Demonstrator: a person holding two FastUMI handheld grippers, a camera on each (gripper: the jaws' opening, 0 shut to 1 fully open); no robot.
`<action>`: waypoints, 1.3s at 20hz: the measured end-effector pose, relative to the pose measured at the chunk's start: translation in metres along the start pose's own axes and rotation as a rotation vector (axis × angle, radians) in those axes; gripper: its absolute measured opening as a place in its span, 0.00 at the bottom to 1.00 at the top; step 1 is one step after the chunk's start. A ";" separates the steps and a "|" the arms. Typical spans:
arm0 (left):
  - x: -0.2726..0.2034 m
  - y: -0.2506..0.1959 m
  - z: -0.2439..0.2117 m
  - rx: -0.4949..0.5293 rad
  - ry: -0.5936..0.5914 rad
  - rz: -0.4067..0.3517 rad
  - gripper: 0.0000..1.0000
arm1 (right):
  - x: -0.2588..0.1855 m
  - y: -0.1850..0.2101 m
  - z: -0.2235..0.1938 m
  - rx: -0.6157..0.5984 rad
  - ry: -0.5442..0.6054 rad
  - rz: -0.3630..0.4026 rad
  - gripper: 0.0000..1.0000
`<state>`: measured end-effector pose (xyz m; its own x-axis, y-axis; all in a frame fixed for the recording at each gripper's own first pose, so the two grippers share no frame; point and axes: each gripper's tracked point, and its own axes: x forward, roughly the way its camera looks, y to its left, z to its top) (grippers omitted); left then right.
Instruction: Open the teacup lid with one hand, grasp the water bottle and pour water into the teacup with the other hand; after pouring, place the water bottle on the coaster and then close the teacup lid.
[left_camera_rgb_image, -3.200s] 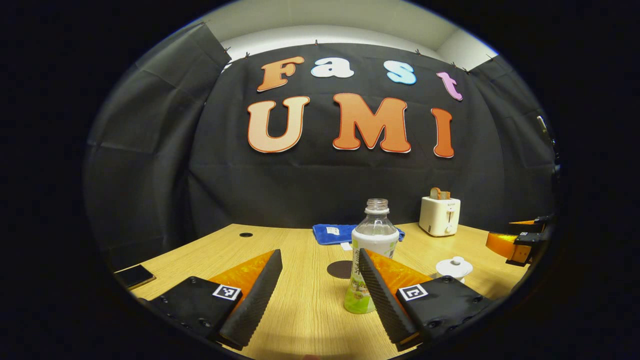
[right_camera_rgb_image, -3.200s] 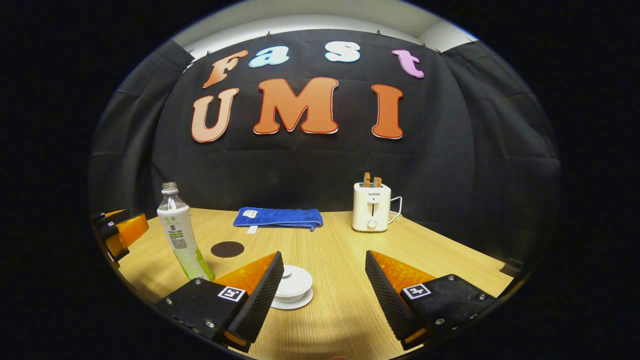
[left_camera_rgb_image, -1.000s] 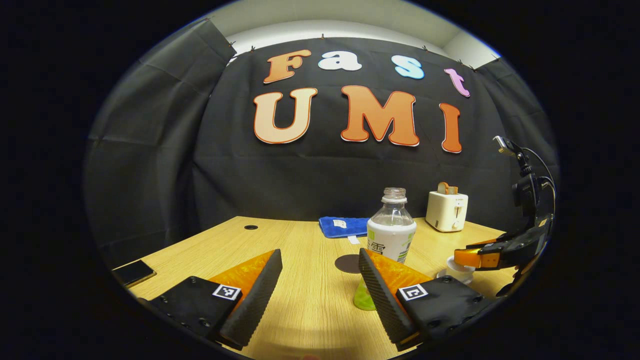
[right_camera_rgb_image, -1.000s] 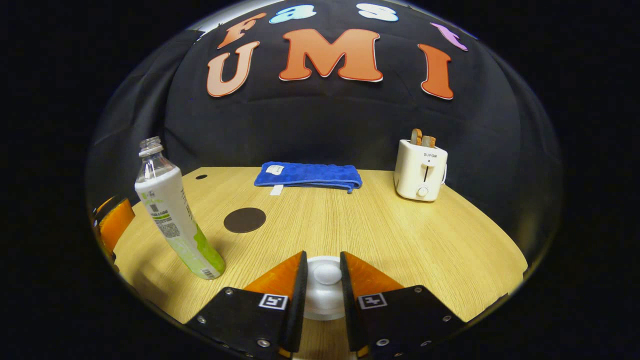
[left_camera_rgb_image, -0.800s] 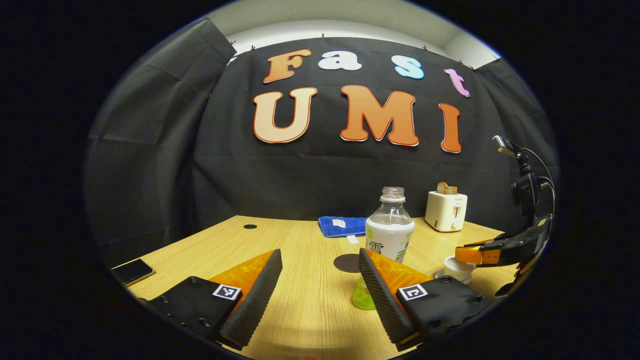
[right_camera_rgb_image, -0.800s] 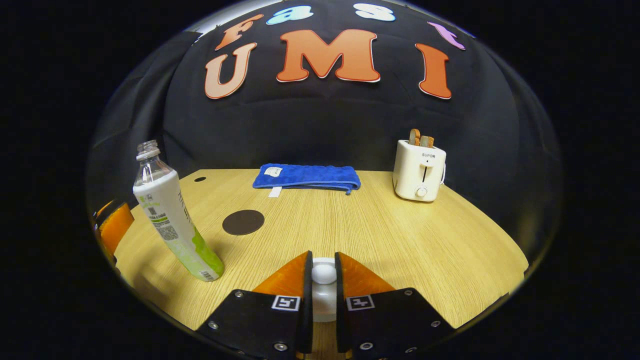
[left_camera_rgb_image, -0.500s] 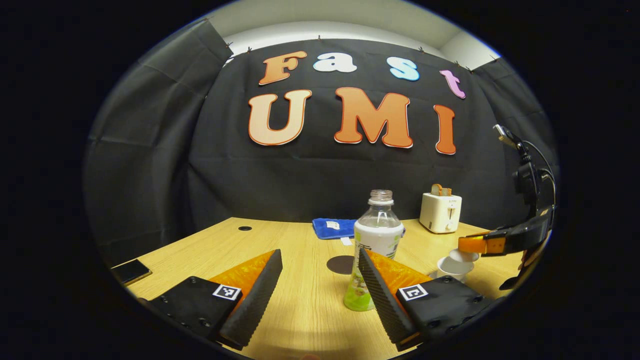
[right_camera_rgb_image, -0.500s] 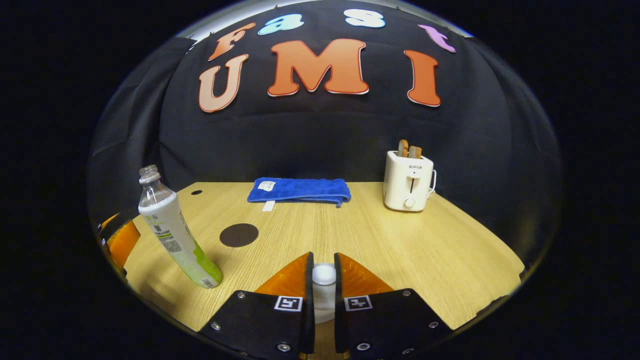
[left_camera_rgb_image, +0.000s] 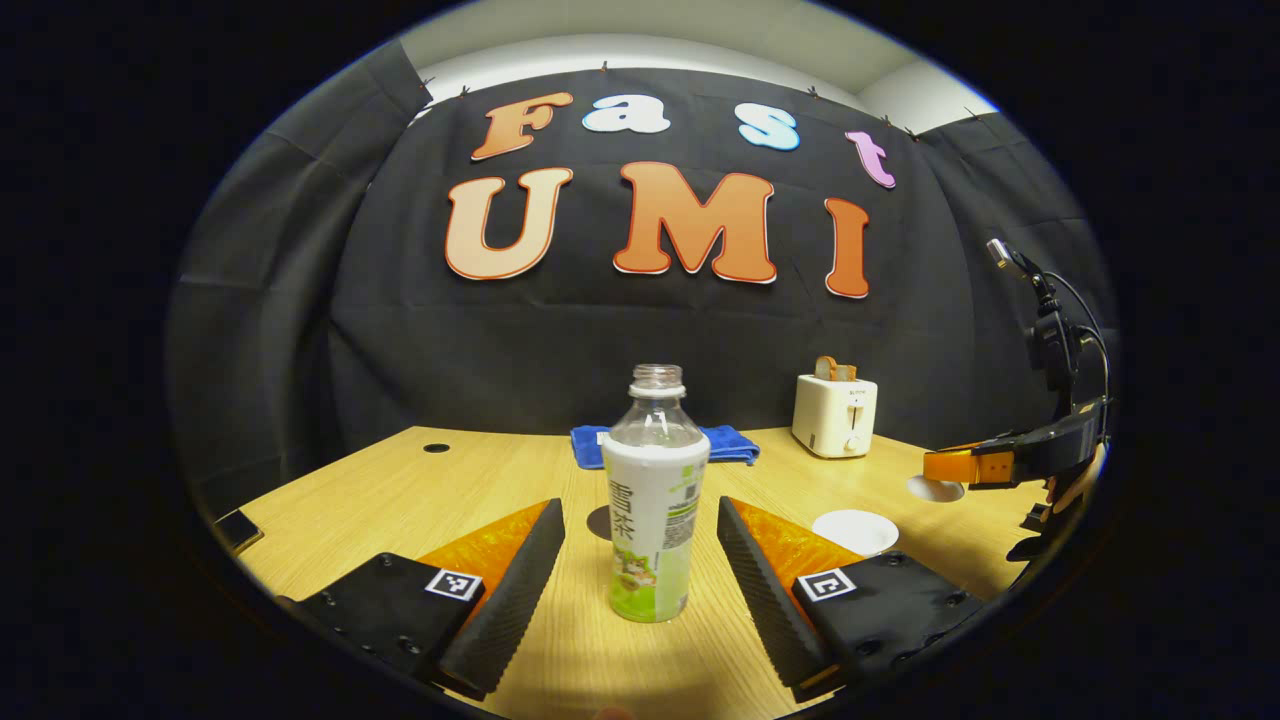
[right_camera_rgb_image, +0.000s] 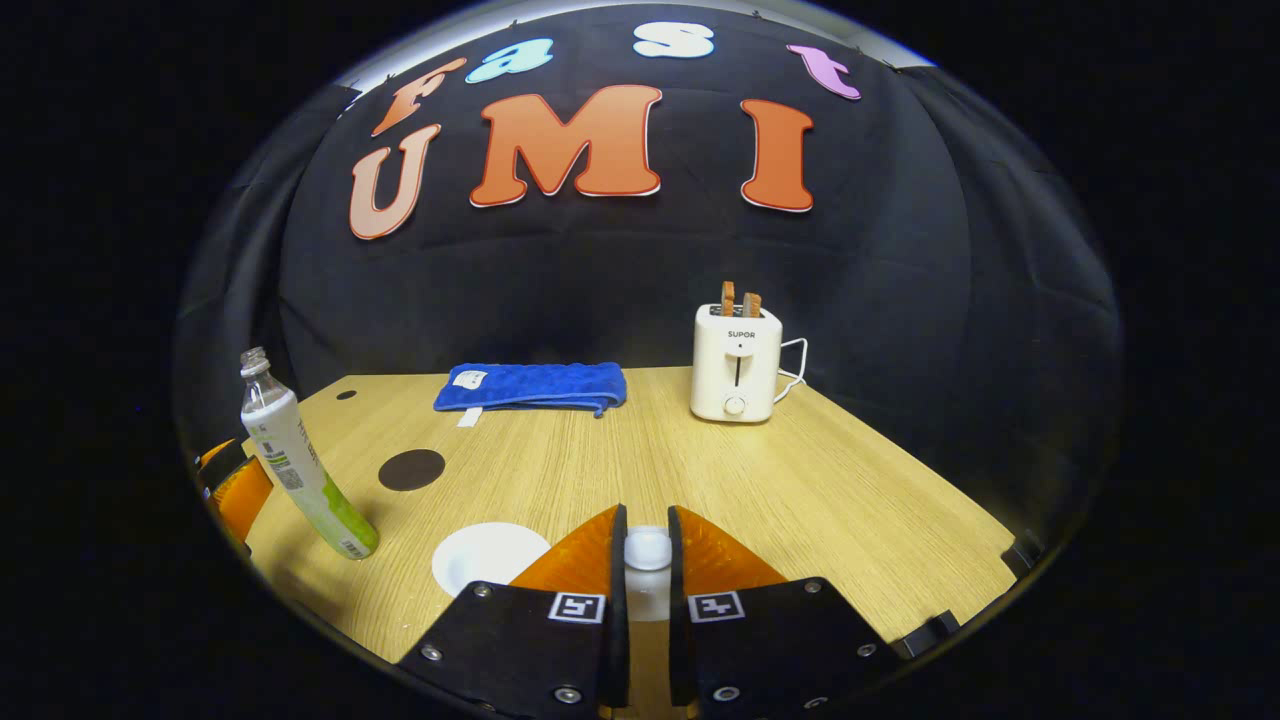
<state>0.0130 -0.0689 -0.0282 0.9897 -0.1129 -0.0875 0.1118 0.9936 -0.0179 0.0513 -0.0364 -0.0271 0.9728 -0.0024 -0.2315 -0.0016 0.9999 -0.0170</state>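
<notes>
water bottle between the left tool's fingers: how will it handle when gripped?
Probably tippy: the water bottle is tall on a narrow base, so a high nudge from the left tool could topple it. Likely squashy: clear plastic, no cap, so a hard squeeze may push water out. Weight unclear; the label hides the level.

A white toaster (right_camera_rgb_image: 737, 362) and folded blue towel (right_camera_rgb_image: 530, 386) sit on the wooden table (right_camera_rgb_image: 800, 480).

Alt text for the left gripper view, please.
An uncapped water bottle stands upright on the wooden table between the open left claw fingers, untouched. Far right, the right claw holds the teacup lid above the table.
</notes>
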 end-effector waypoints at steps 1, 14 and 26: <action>0.003 -0.002 -0.003 0.001 0.008 0.003 0.99 | 0.001 -0.006 -0.002 -0.013 0.000 -0.012 0.16; 0.042 0.001 -0.020 0.015 0.058 0.073 0.99 | 0.015 -0.029 -0.037 0.012 0.050 -0.016 0.16; 0.051 -0.002 -0.022 0.032 0.083 0.077 0.64 | 0.013 -0.041 -0.036 0.053 0.048 -0.015 0.16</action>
<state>0.0613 -0.0767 -0.0546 0.9849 -0.0357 -0.1697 0.0402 0.9989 0.0235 0.0553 -0.0783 -0.0647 0.9603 -0.0172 -0.2783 0.0267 0.9992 0.0302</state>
